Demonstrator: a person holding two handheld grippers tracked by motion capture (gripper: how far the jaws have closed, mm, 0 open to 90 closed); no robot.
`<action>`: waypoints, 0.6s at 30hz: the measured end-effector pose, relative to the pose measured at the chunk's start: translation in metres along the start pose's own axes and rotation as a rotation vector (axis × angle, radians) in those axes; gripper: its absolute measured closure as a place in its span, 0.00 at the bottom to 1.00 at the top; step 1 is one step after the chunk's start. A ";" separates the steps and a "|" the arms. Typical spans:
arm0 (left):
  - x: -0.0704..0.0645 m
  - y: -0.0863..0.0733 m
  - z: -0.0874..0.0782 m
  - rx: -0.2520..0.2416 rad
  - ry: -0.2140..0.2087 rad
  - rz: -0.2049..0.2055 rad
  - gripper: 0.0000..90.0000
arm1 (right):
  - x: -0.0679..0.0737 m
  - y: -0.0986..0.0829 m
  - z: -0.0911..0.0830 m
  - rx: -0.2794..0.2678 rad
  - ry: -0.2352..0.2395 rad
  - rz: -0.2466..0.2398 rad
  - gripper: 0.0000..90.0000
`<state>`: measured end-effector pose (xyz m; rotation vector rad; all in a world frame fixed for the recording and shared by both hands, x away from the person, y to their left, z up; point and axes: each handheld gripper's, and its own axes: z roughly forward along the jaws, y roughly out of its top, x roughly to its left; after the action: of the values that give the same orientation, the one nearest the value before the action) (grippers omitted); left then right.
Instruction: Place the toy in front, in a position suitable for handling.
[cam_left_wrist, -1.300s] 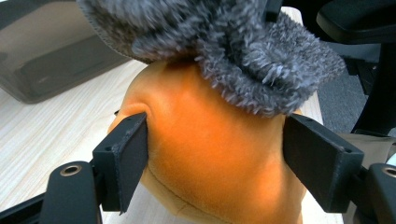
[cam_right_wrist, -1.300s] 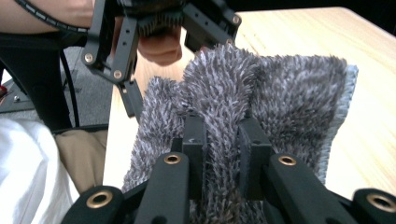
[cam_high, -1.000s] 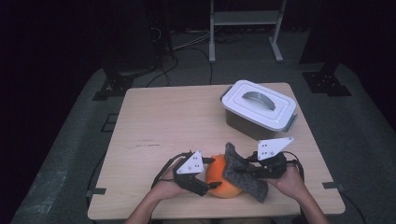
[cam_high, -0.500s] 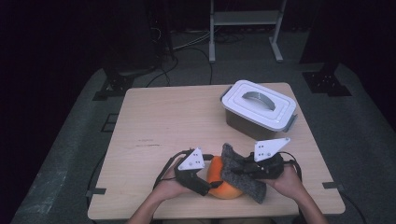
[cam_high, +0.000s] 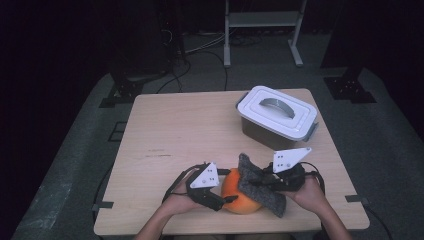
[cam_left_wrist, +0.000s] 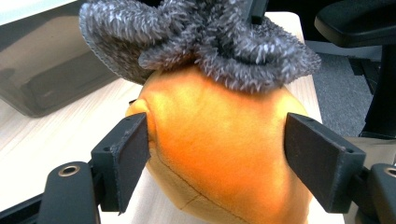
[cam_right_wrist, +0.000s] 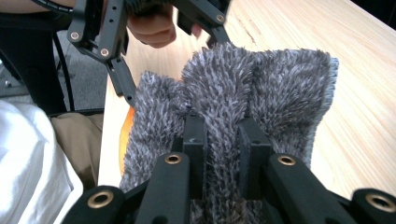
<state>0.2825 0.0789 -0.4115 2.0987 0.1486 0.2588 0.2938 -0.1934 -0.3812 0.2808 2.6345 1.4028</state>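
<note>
Two grippers work one orange ball at the table's 6 o'clock edge.
Left gripper (cam_high: 222, 196) clamps the orange ball (cam_left_wrist: 224, 154) between its pads; right gripper (cam_right_wrist: 223, 140) pinches the grey cloth (cam_right_wrist: 243, 93), draped over the ball's 1 o'clock side. Since a second ago the cloth has barely shifted, so wiping looks under way. Lidded box (cam_high: 276, 116) stands at 1 o'clock, well apart.

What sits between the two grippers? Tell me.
The orange plush ball, held in the left gripper, with the grey fuzzy cloth draped over it, pinched by the right gripper; the high view shows it.
</note>
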 end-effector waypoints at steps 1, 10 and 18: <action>0.000 0.000 0.000 0.002 -0.002 0.002 0.26 | 0.000 -0.001 0.000 -0.008 0.004 0.010 0.84; 0.008 -0.001 0.000 -0.017 -0.047 -0.116 0.21 | 0.001 0.000 0.003 -0.012 0.032 0.019 0.84; 0.000 0.001 0.001 -0.010 -0.033 -0.033 0.26 | 0.007 0.013 0.005 -0.045 0.012 -0.017 0.83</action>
<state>0.2825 0.0772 -0.4115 2.0875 0.1615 0.2052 0.2893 -0.1806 -0.3737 0.2440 2.6050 1.4607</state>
